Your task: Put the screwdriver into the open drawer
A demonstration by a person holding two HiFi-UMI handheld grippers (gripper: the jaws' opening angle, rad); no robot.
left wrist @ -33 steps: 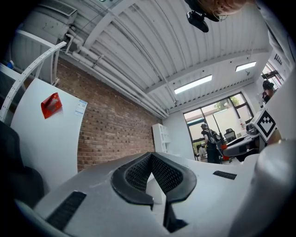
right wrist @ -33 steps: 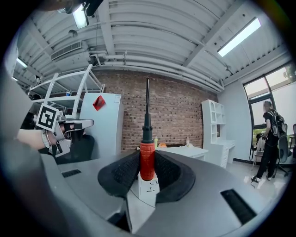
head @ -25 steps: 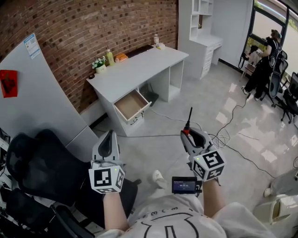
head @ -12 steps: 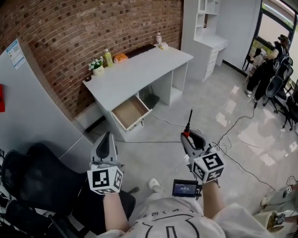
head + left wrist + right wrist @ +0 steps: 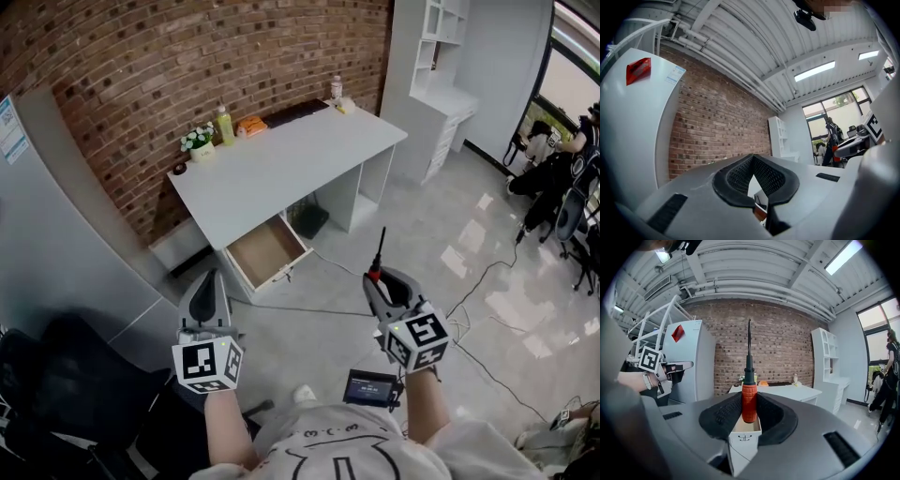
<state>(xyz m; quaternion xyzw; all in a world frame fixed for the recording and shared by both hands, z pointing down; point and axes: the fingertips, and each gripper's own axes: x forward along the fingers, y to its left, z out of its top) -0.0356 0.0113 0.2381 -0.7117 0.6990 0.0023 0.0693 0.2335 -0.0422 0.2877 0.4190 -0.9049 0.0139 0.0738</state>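
A screwdriver [image 5: 749,397] with a red handle and black shaft stands upright between the pads of my right gripper [image 5: 749,412], which is shut on it. In the head view the screwdriver [image 5: 378,255] pokes up from the right gripper [image 5: 378,281] over the grey floor. The open drawer [image 5: 267,252] hangs out of the white desk [image 5: 281,150] ahead, its wooden bottom bare; it also shows just behind the handle in the right gripper view as the drawer [image 5: 745,431]. My left gripper [image 5: 207,292] is held low at the left, jaws together with nothing in them; the left gripper [image 5: 754,180] points toward the brick wall.
On the desk stand a flower pot [image 5: 198,142], a yellow bottle [image 5: 224,124], an orange item [image 5: 251,125] and a keyboard [image 5: 295,112]. A black office chair [image 5: 66,394] is at lower left, cables [image 5: 469,309] trail across the floor, and a person [image 5: 562,178] sits far right.
The view has moved closer toward the desk and drawer, which sit nearer the frame's centre now. Both grippers keep the same pose; the screwdriver stays gripped.
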